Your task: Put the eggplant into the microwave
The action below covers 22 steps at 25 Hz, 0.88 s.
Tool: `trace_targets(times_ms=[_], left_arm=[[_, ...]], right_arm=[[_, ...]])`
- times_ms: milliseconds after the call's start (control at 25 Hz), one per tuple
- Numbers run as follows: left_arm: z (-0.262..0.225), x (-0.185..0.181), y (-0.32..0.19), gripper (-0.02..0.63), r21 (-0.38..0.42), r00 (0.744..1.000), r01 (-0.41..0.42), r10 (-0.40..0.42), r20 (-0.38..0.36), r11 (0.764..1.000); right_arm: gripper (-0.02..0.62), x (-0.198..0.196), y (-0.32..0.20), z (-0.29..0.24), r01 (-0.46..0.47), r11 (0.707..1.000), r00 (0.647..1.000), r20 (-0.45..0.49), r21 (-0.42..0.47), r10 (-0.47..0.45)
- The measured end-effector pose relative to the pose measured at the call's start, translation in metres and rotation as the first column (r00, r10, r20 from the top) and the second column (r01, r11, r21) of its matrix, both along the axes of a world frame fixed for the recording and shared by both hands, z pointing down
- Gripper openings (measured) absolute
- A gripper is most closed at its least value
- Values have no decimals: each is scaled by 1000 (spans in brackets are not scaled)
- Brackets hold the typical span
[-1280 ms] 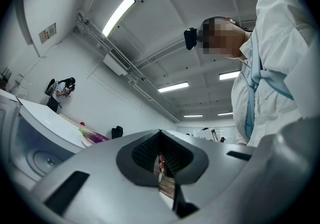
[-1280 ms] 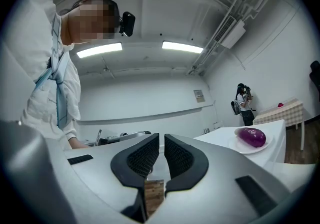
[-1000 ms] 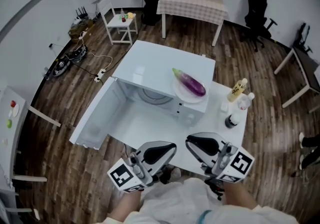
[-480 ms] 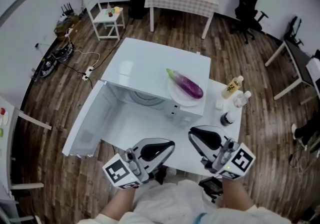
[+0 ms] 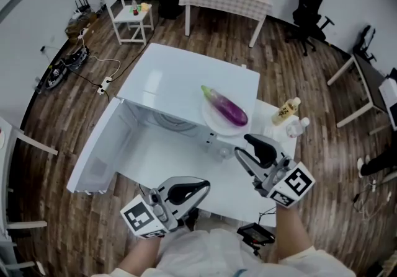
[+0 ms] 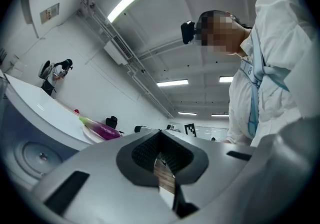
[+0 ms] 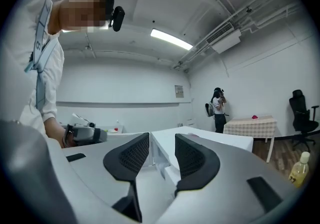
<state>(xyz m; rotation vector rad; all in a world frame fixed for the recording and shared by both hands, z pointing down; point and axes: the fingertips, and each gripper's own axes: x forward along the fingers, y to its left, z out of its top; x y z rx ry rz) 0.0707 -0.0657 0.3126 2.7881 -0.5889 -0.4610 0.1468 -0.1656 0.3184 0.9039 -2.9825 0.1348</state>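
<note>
Purple eggplant point(image 5: 224, 107) lies on a white plate point(image 5: 209, 122) on top of the open microwave point(image 5: 186, 77), mid-picture, while the right gripper point(image 5: 243, 147) just below has just been opening, nothing between its jaws, and the left gripper point(image 5: 206, 186) lower down is pressed together.

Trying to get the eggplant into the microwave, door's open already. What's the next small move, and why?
Probably carry the right tongs forward to the eggplant and straddle it. It lies on a plate atop the microwave, ungripped; the tongs have just been opening, with nothing between them.
</note>
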Motion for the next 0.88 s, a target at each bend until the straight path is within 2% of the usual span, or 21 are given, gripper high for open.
trace_targets(times_ms=[200, 400, 880], left_arm=[[6, -2, 2, 2, -18, 1000, 17, -17, 13, 1000], [11, -4, 3, 2, -32, 999, 22, -21, 31, 999], [18, -7, 2, 2, -40, 997, 46, -43, 69, 998]], right_arm=[[178, 13, -30, 8, -51, 999, 998, -37, 15, 51], [226, 19, -53, 16, -83, 996, 995, -52, 20, 84], [239, 15, -86, 47, -40, 999, 993, -111, 7, 41]])
